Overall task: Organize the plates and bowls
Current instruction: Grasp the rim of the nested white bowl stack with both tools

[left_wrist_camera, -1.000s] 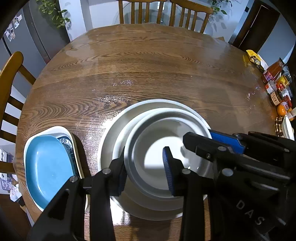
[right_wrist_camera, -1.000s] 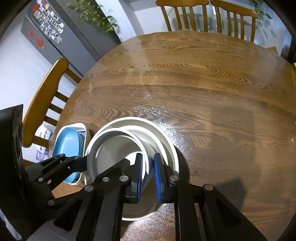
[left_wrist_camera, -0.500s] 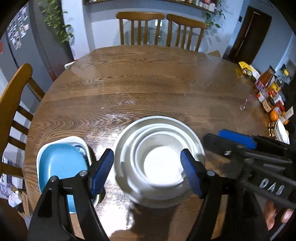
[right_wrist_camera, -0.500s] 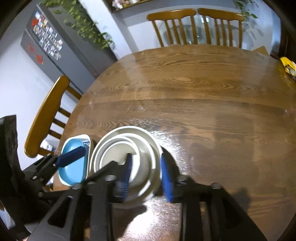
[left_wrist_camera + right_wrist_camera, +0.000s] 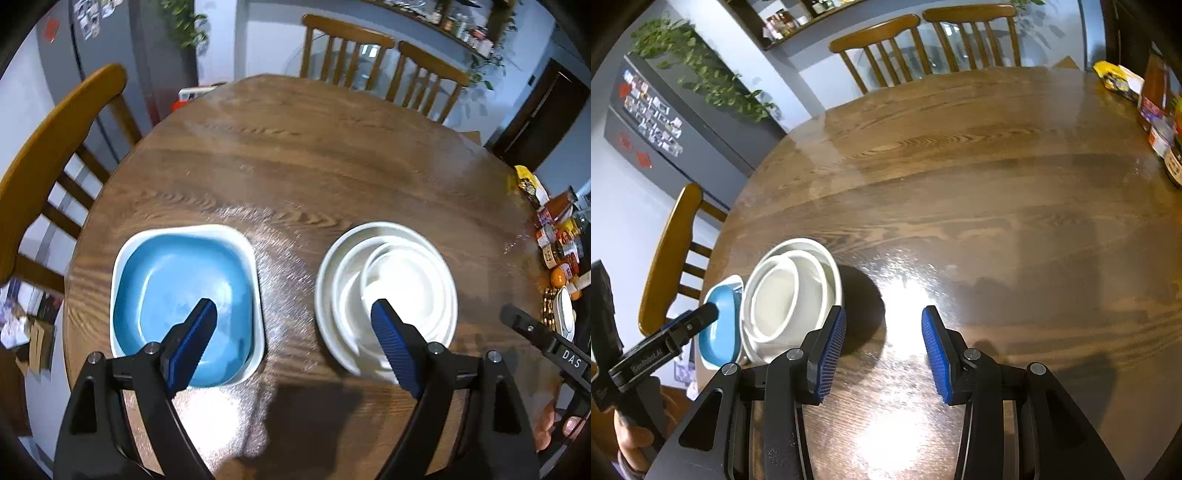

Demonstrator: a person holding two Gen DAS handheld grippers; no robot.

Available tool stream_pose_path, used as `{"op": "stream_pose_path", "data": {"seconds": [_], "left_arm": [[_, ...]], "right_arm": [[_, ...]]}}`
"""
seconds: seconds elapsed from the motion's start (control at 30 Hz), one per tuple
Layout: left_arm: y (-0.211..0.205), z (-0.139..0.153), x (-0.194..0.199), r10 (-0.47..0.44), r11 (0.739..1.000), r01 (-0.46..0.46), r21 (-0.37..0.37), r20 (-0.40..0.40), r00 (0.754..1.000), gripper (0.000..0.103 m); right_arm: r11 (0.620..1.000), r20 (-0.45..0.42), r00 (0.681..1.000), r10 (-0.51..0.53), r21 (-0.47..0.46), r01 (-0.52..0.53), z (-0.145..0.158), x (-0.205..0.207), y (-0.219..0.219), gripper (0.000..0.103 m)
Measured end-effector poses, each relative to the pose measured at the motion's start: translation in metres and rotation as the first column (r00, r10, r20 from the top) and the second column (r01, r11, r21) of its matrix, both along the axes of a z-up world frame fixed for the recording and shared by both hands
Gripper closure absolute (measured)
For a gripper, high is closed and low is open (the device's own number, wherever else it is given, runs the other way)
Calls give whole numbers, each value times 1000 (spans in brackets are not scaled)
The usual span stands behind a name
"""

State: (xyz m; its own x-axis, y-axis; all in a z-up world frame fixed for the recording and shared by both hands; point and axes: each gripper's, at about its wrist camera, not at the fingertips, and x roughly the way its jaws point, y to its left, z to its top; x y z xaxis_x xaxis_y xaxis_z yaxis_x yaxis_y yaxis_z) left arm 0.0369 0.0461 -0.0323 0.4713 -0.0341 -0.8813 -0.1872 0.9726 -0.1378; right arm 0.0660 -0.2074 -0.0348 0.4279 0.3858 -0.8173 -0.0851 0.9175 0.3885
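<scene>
A stack of white round bowls and plates (image 5: 406,280) rests on the wooden table (image 5: 295,147), with a blue square dish (image 5: 177,288) nested in a white square dish (image 5: 251,258) to its left. My left gripper (image 5: 293,326) hovers above the gap between them, its jaws opening, with only bare table between its fingers. In the right wrist view the white stack (image 5: 786,295) and the blue dish (image 5: 720,325) lie to the left. My right gripper (image 5: 882,345) stands open over the shiny table (image 5: 960,166) beside the stack, holding nothing.
Wooden chairs stand at the far side (image 5: 369,62) and the left (image 5: 55,147) of the table. Bottles, jars and a yellow packet (image 5: 528,184) crowd the right edge (image 5: 561,236). A hand (image 5: 631,439) holds the left gripper's handle.
Both grippers let go of the white stack's rim, opened, and drew back from it. The left view shifted towards the blue dish; the right gripper moved right, off the stack.
</scene>
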Motion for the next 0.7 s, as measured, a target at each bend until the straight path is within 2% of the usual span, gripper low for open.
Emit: {"op": "stream_pose_path", "data": {"seconds": [0.07, 0.33, 0.43, 0.57, 0.63, 0.7], "left_arm": [[4, -3, -1, 13, 999, -13, -35, -18, 1000, 18], [6, 0, -7, 40, 999, -41, -34, -12, 999, 19], [9, -3, -5, 47, 997, -49, -59, -29, 998, 20], [13, -6, -3, 52, 995, -56, -83, -50, 997, 27], [12, -5, -2, 48, 994, -53, -92, -52, 997, 28], [11, -4, 1, 47, 994, -52, -96, -52, 998, 34]], "right_arm": [[1000, -10, 1000, 0, 3, 0, -2, -1, -1, 60], [998, -38, 998, 48, 40, -47, -11, 2, 8, 60], [996, -55, 996, 65, 63, -62, -15, 7, 12, 60], [991, -67, 994, 90, 108, -82, -19, 14, 19, 60], [990, -67, 993, 93, 110, -85, -20, 17, 23, 60], [990, -69, 993, 96, 115, -87, -22, 20, 25, 60]]}}
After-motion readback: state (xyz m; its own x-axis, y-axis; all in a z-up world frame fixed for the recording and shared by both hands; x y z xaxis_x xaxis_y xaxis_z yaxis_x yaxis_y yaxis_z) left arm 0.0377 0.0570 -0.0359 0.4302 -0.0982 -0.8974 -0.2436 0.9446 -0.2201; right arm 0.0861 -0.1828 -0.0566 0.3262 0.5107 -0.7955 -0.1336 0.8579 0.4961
